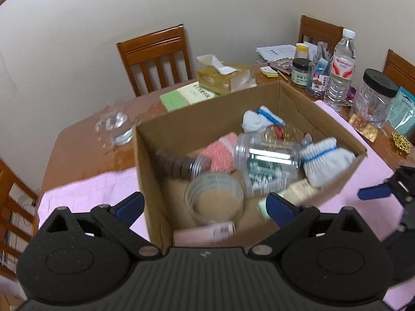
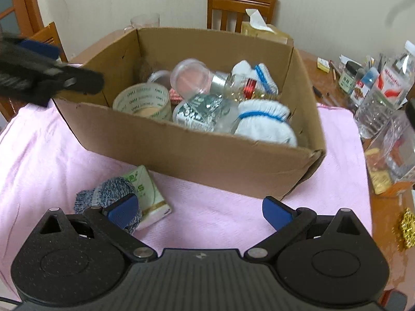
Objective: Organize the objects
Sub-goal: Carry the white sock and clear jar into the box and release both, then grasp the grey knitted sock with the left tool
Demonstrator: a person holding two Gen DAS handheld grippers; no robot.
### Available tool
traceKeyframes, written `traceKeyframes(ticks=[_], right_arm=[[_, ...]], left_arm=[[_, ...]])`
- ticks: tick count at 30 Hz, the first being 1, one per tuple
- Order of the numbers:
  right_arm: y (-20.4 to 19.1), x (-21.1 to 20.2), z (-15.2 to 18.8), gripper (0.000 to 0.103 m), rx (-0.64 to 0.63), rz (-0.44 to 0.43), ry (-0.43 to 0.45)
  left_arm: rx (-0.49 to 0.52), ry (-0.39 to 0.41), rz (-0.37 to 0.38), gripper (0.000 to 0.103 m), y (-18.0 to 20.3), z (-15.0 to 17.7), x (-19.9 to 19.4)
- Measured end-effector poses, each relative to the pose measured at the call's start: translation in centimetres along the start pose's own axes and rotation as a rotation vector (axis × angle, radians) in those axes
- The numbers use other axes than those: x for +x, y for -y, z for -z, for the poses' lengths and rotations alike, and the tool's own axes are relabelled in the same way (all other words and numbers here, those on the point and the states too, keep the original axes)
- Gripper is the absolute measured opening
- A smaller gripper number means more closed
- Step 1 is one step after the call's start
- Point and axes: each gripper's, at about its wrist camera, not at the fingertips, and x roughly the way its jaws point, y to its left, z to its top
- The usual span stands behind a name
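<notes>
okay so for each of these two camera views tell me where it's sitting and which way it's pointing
Left wrist: on the left gripper, above the cardboard box's near corner, looking down into it; its own open fingers show, the right gripper at right.
Right wrist: on the right gripper, lower, facing the box's side across the pink cloth; the left gripper shows at left.
Shared: box, tape roll, white gloves.

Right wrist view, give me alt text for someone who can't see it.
An open cardboard box sits on a pink cloth, holding a tape roll, clear jars and white gloves. In front of it, a grey sock lies on a tissue pack near the open right gripper, jaws wide apart and empty.
</notes>
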Motion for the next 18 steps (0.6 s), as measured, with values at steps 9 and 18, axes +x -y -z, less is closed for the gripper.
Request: traceKeyframes(ticks=[9, 18], right_arm=[[-0.6, 1.8, 0.3, 0.103, 0.037, 0.003, -0.015], [-3.0, 2.5, 1.2, 0.103, -0.034, -0.053, -0.051]], left_arm=[[-0.147, -0.047, -0.068, 0.1, -1.5, 5.6, -1.0], [-0.236, -0.092, -0.075, 0.1, -2.9, 8.2, -1.4]])
